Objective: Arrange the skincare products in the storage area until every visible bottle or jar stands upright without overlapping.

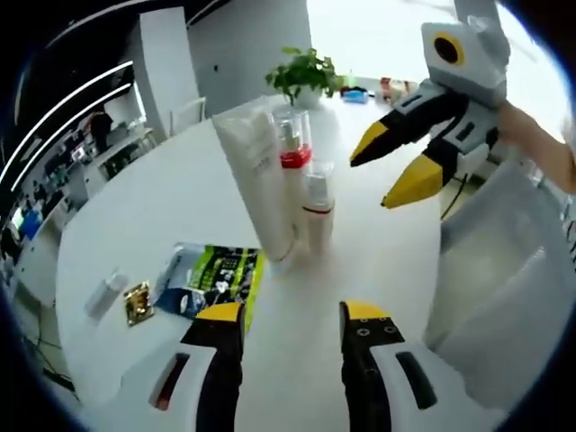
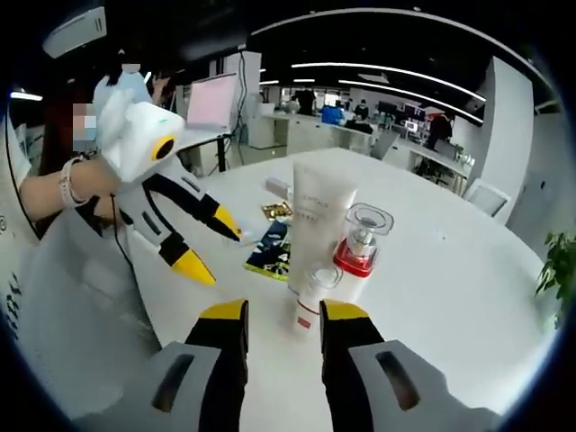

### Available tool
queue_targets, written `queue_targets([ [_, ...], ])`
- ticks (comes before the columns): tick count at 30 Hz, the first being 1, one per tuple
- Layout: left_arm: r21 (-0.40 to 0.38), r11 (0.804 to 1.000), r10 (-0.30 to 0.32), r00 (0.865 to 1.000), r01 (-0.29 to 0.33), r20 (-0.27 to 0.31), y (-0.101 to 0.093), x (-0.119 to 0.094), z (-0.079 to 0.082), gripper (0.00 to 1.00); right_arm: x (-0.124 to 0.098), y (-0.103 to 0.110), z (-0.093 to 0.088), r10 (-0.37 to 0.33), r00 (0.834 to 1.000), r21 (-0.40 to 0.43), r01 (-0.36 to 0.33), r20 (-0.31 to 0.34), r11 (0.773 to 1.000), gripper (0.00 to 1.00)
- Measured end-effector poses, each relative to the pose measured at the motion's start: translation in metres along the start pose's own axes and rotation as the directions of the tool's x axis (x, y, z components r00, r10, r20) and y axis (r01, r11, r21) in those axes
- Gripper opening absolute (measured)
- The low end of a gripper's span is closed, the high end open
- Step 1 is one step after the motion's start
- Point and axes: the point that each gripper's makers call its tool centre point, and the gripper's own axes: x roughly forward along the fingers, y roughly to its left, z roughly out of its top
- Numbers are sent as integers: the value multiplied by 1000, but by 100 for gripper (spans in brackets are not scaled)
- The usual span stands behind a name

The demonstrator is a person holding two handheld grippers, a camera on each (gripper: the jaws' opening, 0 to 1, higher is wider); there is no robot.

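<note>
Three skincare items stand upright in a tight cluster near the middle of the white table (image 1: 162,189): a tall white tube (image 1: 256,175) standing on its cap, a clear bottle with a red band (image 1: 292,148) just beside it, and a small white bottle with a thin red ring (image 1: 317,209) nearer the left gripper (image 1: 288,315). From the left gripper view they appear touching or nearly so; I cannot tell whether any real gap separates them.

Both grippers are open and hold nothing. The left gripper hovers low over the table, its jaws apart, facing the cluster. The right gripper (image 2: 281,313) faces the cluster from the other side, its jaws bracketing the small white bottle (image 2: 310,301) in its own view, though whether they reach it is unclear.

The step in hand looks like spacing out the standing pieces. To do it well, take the small bottle first, since it is nearest and shortest, grip it low on the body, and slide or lift it clear without brushing the tube (image 2: 319,216), which is tall, narrow-based and likely to tip. Keep the free gripper ready beside the tube as a guard.

A green and black sachet (image 1: 216,274), a small gold packet (image 1: 138,301) and a small white item (image 1: 106,292) lie flat to the left; a potted plant (image 1: 306,74) stands far off.
</note>
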Motion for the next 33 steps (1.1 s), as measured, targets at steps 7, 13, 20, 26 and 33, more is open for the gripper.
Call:
queue_targets([
  [7, 26, 999, 48, 999, -48, -1, 8, -31, -3, 47, -8, 5, 8, -7, 1000, 2, 7, -4, 1000, 47],
  [13, 36, 995, 91, 996, -90, -13, 17, -51, -5, 59, -13, 4, 16, -25, 1000, 7, 25, 0, 1000, 58],
  [20, 13, 994, 105, 995, -105, -3, 21, -68, -6, 68, -16, 1, 18, -66, 998, 13, 66, -8, 998, 72],
  [26, -10, 995, 100, 995, -100, -7, 19, -74, -10, 76, -17, -3, 16, -93, 995, 31, 94, -28, 995, 85],
  [33, -33, 993, 114, 993, -114, -14, 19, -80, -15, 83, -18, 2, 18, -88, 995, 26, 89, -38, 996, 96],
])
